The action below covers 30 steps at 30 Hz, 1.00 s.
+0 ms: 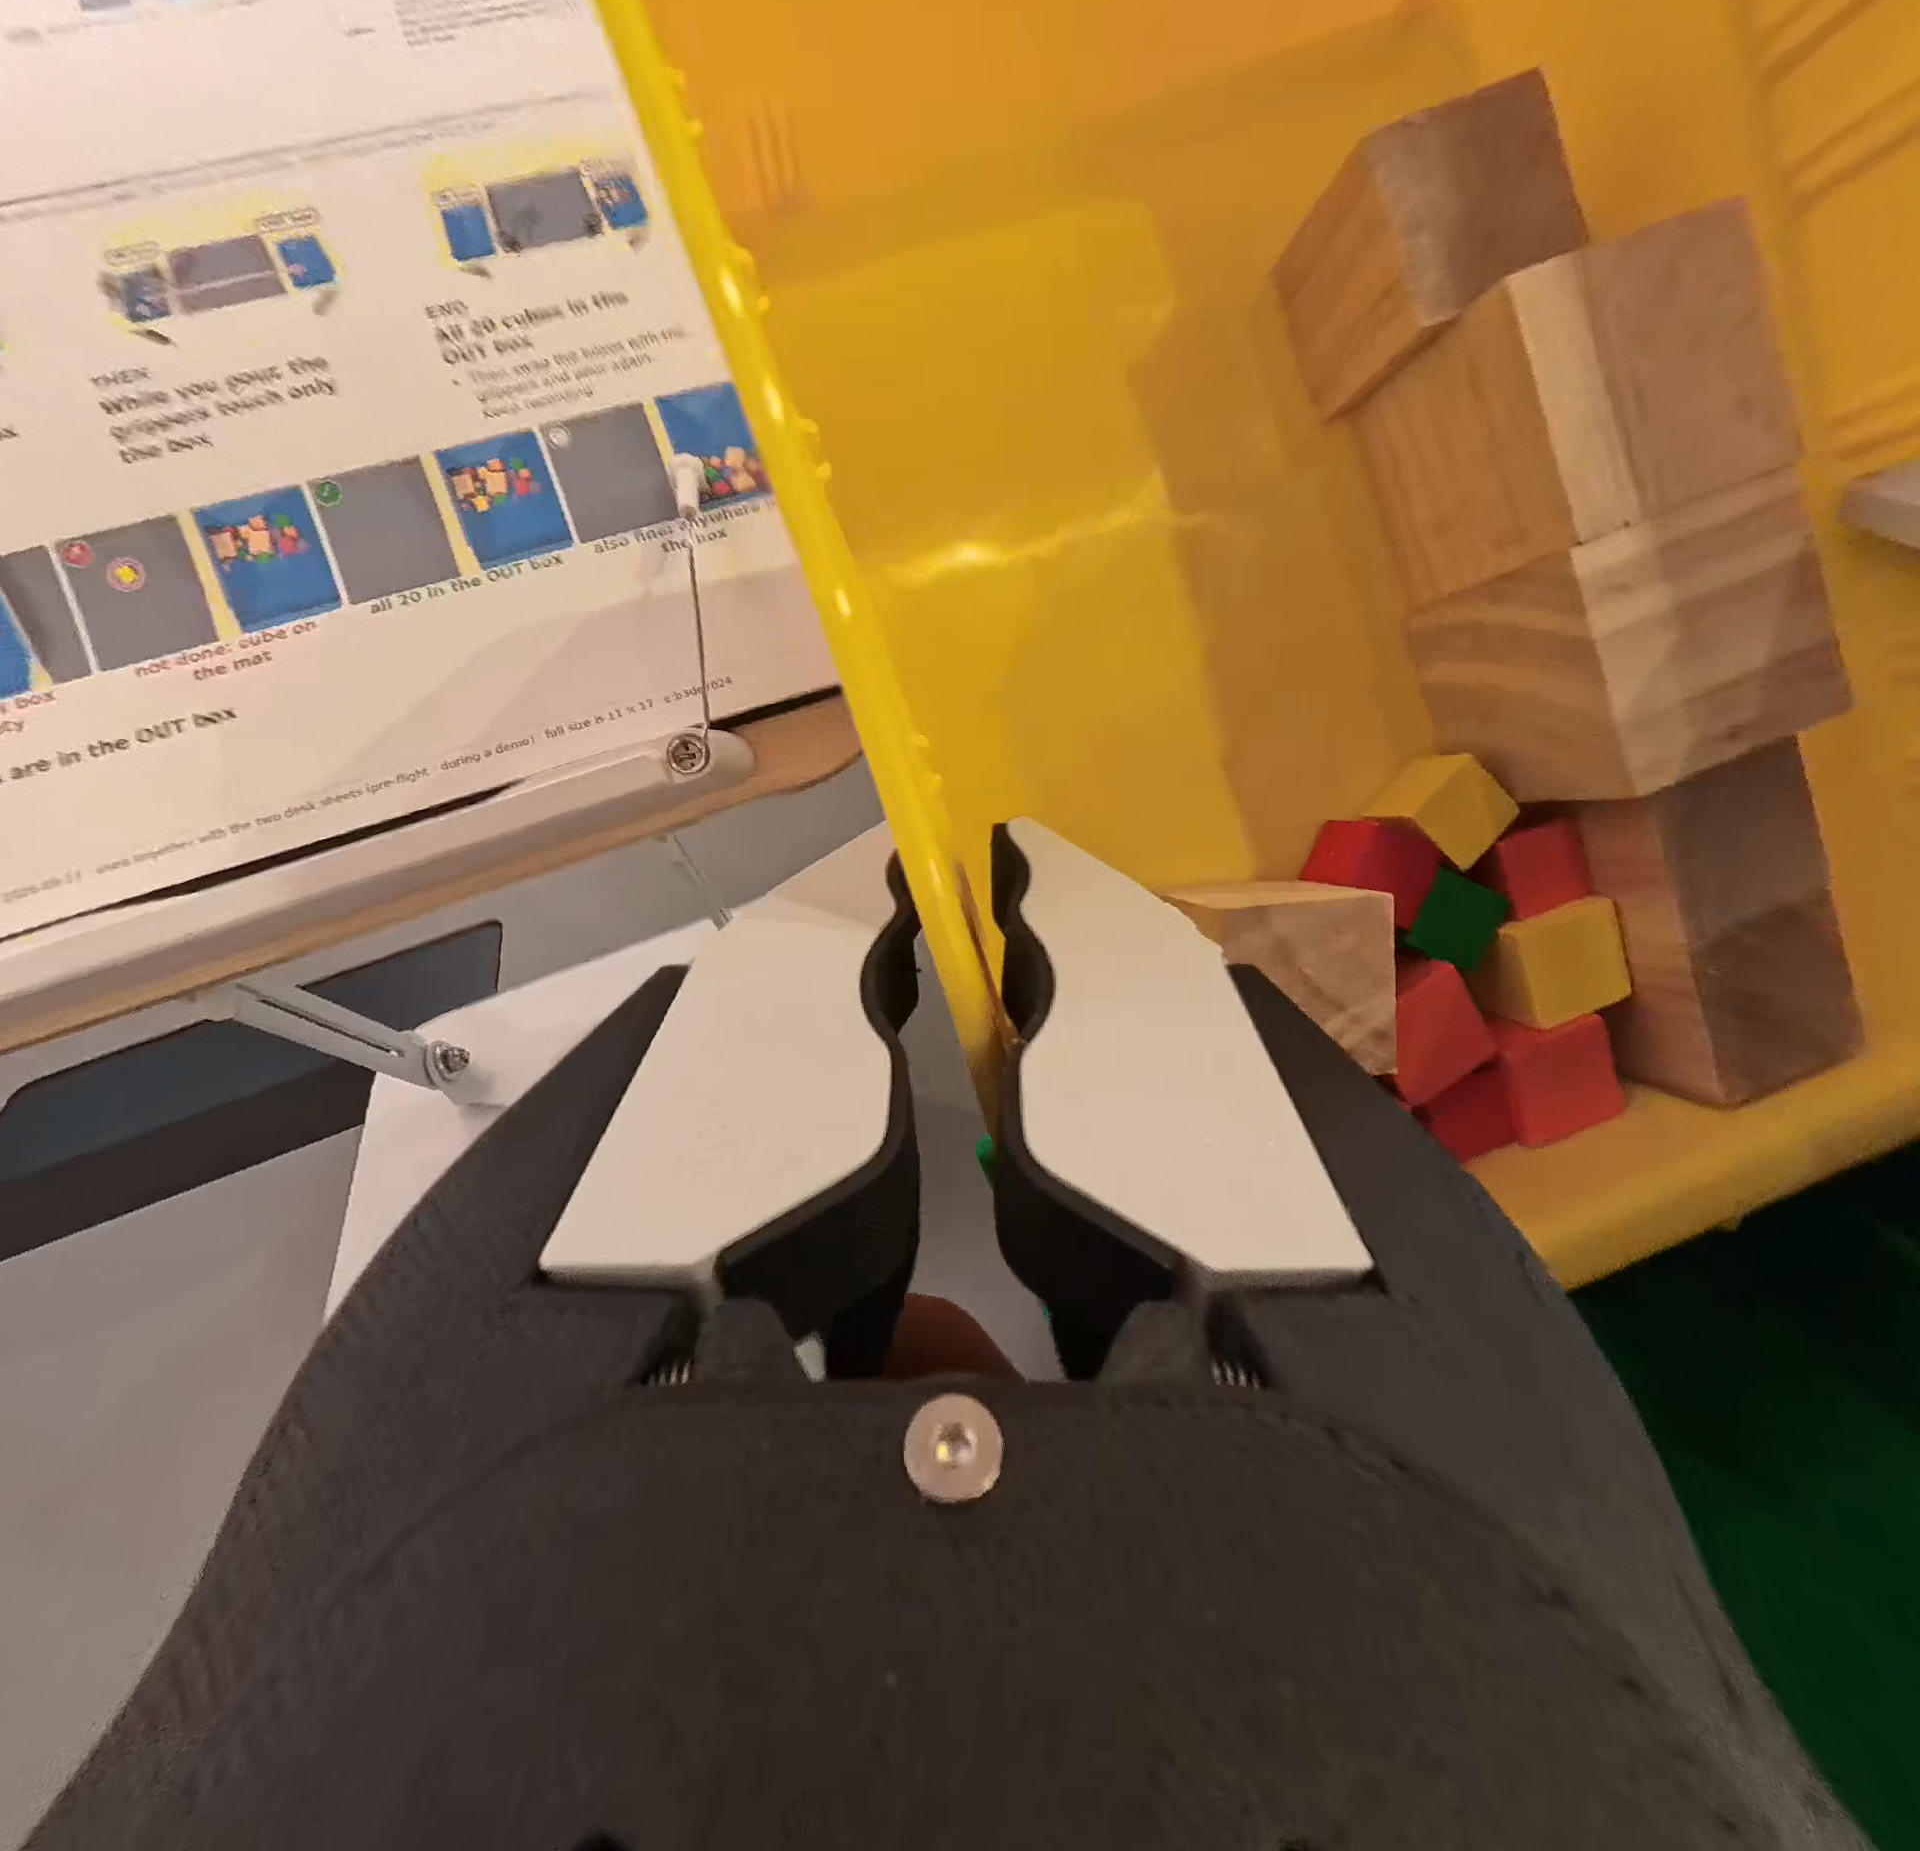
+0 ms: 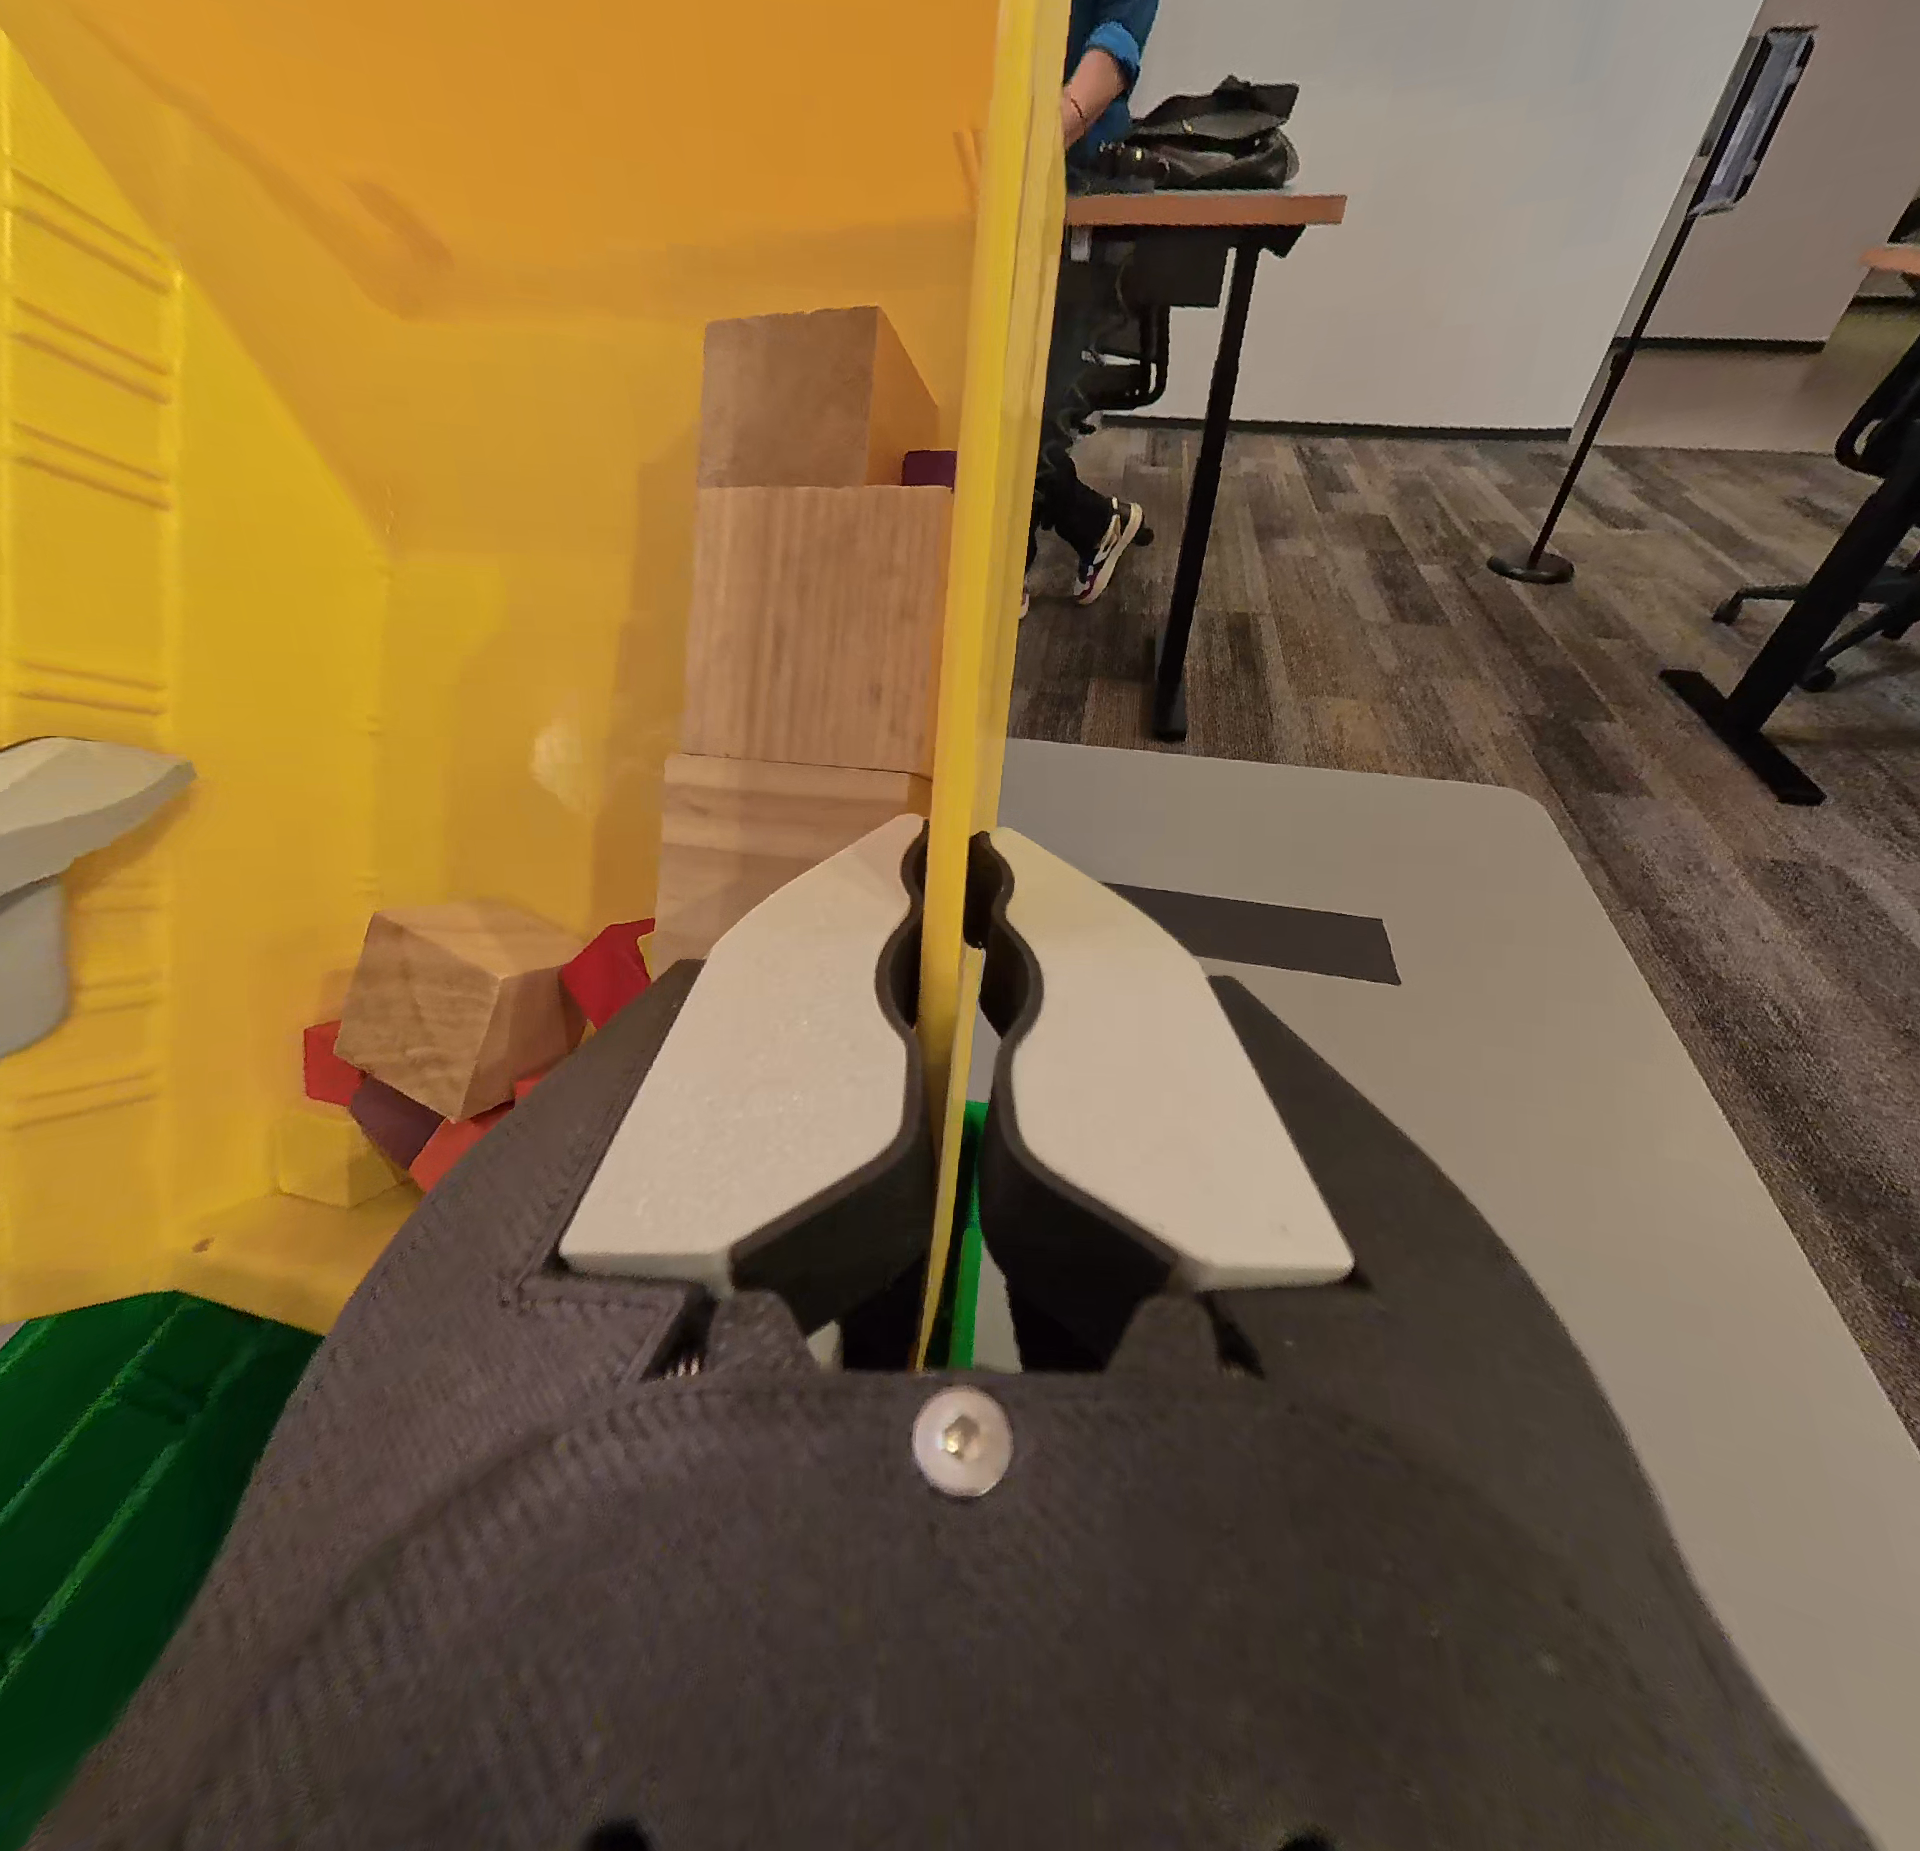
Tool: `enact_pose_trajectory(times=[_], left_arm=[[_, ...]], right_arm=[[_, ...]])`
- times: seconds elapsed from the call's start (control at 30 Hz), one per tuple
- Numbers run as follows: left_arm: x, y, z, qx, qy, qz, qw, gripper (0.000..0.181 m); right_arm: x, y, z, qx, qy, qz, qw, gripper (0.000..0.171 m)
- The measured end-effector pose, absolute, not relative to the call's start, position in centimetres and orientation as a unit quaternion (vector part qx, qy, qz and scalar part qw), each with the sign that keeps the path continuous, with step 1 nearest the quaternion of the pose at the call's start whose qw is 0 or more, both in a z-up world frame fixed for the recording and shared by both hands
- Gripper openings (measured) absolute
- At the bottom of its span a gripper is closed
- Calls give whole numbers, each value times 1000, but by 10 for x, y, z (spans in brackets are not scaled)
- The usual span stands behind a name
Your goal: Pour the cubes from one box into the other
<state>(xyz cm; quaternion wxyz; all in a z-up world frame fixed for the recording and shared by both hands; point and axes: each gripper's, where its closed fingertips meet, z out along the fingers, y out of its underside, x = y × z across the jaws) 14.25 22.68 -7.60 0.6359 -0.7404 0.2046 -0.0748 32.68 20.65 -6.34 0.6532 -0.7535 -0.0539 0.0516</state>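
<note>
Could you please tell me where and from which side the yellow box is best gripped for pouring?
Grip the yellow box by its thin side walls, one gripper per opposite wall, coming in over the rim with one finger inside and one outside. The left gripper and right gripper are shut on it this way. The walls are flat and slim, and gripping opposite sides should let the box tip over the green box.
</note>
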Motion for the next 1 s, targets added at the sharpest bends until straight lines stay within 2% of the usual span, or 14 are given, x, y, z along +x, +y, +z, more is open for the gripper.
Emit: enact_pose_trajectory(times=[0.3,1.0], left_arm=[[135,219,-57,-661,178,-76,725,6],[137,198,-46,-585,179,-52,790,8]], right_arm=[[319,200,-54,-717,-73,93,687,3],[320,188,-52,-676,-96,150,715,5]])
